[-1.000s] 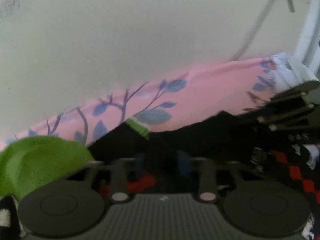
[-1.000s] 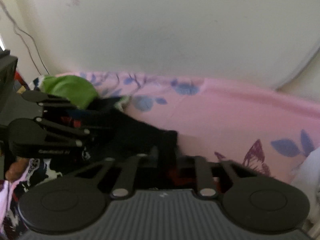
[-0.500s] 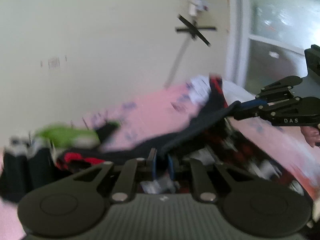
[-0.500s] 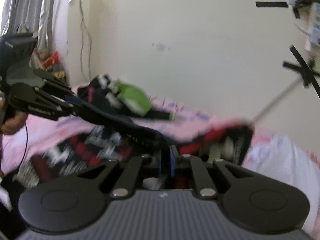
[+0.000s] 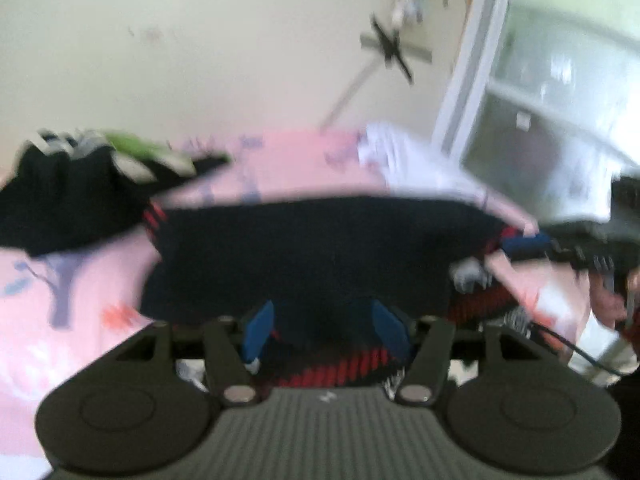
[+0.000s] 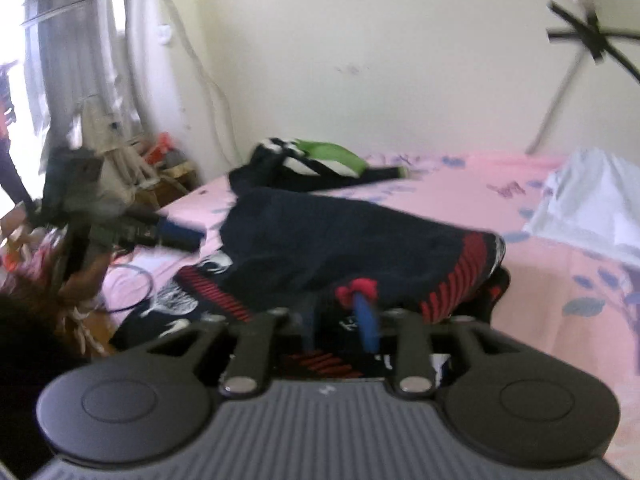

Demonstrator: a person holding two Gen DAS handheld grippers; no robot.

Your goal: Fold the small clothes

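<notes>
A dark navy garment with red stripes lies spread on the pink floral bed sheet. My left gripper hovers at its near edge, jaws opening. The cloth lies between the blue pads, which do not press on it. In the right wrist view the same garment lies ahead of my right gripper, whose jaws are opening too. A red bit of hem rests on one of its fingertips. Each gripper shows in the other's view, the right gripper and the left gripper.
A pile of black, white and green clothes sits by the wall at the back of the bed. A white folded cloth lies at the right. A curtain, cables and clutter stand beside the bed's left edge. A person's hand shows.
Both grippers held the navy garment stretched in the air with shut jaws. Now the garment lies on the bed and both pairs of jaws have parted.
</notes>
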